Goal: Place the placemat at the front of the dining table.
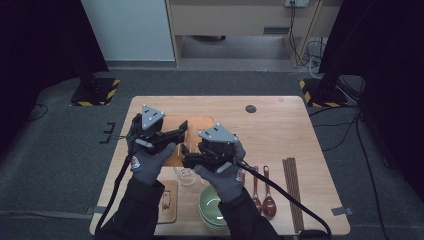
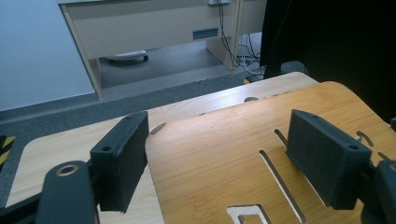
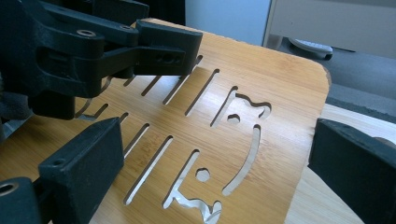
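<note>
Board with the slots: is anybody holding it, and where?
Cannot tell for sure. The board sits between the jaws of both the left gripper and the right gripper, near its edges, but a firm pinch isn't clear.

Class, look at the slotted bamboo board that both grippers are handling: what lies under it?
Under the slotted bamboo board the light wooden table shows past its edges, and something shiny glints through the bottom cut-out. The rest beneath is covered by the board.

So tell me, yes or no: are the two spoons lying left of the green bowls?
No, the two spoons lie right of the green bowls in the high view.
</note>
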{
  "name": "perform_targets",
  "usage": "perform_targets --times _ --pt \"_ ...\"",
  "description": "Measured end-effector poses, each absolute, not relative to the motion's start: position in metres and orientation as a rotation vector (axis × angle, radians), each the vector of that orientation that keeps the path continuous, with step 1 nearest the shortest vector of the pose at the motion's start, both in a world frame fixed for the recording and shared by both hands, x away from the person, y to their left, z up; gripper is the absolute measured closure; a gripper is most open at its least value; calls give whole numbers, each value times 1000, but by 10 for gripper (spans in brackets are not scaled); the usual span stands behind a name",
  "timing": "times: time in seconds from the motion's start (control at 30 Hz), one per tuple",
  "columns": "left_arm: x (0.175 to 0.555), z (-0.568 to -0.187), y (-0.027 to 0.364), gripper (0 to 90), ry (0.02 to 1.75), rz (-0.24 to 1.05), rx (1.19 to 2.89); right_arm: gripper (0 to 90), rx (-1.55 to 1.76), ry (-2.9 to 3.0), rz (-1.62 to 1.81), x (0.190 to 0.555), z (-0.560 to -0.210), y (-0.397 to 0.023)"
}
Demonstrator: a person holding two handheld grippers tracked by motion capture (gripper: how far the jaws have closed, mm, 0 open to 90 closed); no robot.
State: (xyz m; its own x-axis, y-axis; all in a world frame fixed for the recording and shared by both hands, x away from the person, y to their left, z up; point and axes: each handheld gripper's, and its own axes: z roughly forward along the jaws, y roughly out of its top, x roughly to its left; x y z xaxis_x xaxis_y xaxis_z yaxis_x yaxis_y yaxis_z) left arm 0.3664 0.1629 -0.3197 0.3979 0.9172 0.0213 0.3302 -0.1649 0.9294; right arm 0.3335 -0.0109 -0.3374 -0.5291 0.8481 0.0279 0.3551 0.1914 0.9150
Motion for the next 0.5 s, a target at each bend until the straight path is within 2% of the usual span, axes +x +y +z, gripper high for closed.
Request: perform_targets --times 0.5 --pt "395 -318 127 215 1075 761 1714 37 1132 1954 1283 356 -336 -45"
